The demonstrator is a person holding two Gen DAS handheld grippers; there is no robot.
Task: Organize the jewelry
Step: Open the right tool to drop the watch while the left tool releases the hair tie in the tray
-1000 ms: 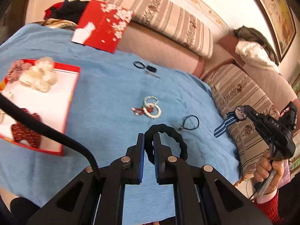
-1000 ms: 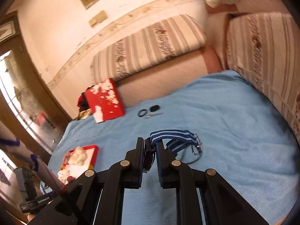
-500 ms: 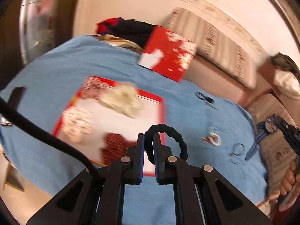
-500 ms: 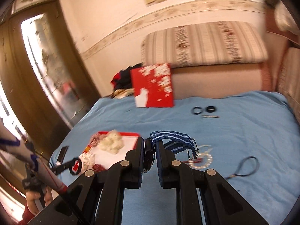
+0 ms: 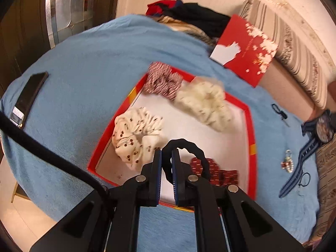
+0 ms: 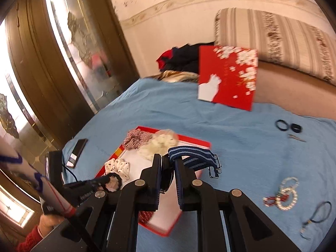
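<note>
Lying across most of both frames, a blue cloth [image 5: 88, 67]. Sitting at centre, a red tray [image 5: 251, 130] holding scrunchies. Pinching a black hair tie [image 5: 195, 153] over the tray's lower part, the left gripper [image 5: 167, 163], loop arching up and right. Clamping a blue striped watch [image 6: 193, 157] at lower centre, the right gripper [image 6: 168, 168], strap running rightward. Showing only in the right view, two small black rings [image 6: 288, 126].

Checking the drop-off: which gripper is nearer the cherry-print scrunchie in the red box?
Left. The left gripper hangs right beside the cherry-print scrunchie; the right gripper sits farther across the red box.
</note>
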